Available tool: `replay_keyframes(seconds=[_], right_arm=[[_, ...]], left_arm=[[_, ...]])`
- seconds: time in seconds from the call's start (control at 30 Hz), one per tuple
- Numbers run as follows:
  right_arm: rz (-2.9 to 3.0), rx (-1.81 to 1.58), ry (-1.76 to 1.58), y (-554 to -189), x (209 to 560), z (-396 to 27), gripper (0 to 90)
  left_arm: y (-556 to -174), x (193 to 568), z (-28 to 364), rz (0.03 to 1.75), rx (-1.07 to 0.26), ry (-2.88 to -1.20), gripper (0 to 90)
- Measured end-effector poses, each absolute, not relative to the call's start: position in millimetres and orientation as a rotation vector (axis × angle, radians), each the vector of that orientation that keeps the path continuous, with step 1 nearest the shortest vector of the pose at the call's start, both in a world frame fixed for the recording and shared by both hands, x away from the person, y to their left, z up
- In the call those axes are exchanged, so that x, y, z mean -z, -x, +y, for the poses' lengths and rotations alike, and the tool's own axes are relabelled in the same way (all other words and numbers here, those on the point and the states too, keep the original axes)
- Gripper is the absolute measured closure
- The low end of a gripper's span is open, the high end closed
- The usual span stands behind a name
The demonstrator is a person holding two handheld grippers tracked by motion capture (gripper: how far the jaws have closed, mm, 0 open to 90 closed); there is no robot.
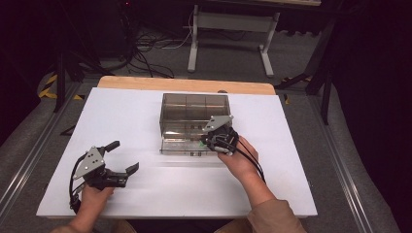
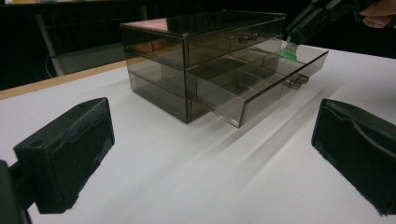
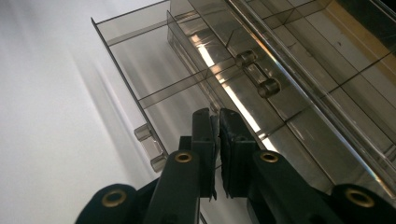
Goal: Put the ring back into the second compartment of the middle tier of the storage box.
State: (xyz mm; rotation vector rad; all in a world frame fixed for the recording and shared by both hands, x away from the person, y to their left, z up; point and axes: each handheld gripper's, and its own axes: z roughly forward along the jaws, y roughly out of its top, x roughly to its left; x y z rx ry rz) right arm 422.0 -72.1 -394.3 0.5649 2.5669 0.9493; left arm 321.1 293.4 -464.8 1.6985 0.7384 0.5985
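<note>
A smoky see-through drawer box (image 1: pixel 194 109) stands mid-table, and its lower drawer (image 1: pixel 182 144) is pulled out toward me. The drawer (image 2: pixel 261 79) is split into several compartments. My right gripper (image 1: pixel 204 141) hangs over the drawer's right end, shut on a small green piece (image 2: pixel 288 51) that hangs at its tips just above the drawer. In the right gripper view the jaws (image 3: pixel 218 116) stand nearly together above a compartment of the drawer (image 3: pixel 187 79). My left gripper (image 1: pixel 124 156) rests low at the table's left front, open, with nothing between its pads (image 2: pixel 65 158).
The white tabletop (image 1: pixel 121 116) has free room left and front of the box. The upper drawer's knob (image 3: pixel 261 84) sits close above the right gripper's tips. Beyond the table's wooden far edge (image 1: pixel 184 83) are a stand's legs and cables on the floor.
</note>
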Motion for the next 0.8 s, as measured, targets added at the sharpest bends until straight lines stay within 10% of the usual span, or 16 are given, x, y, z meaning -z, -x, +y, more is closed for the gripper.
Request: replay_keyframes(seconds=[0.8], right_arm=[[2.577,-0.902,-0.591,-431.5,412.6,-49.4,85.1]], left_arm=[[-321.4,464.9,293.3,0.736,-0.598,-1.7,0.3]])
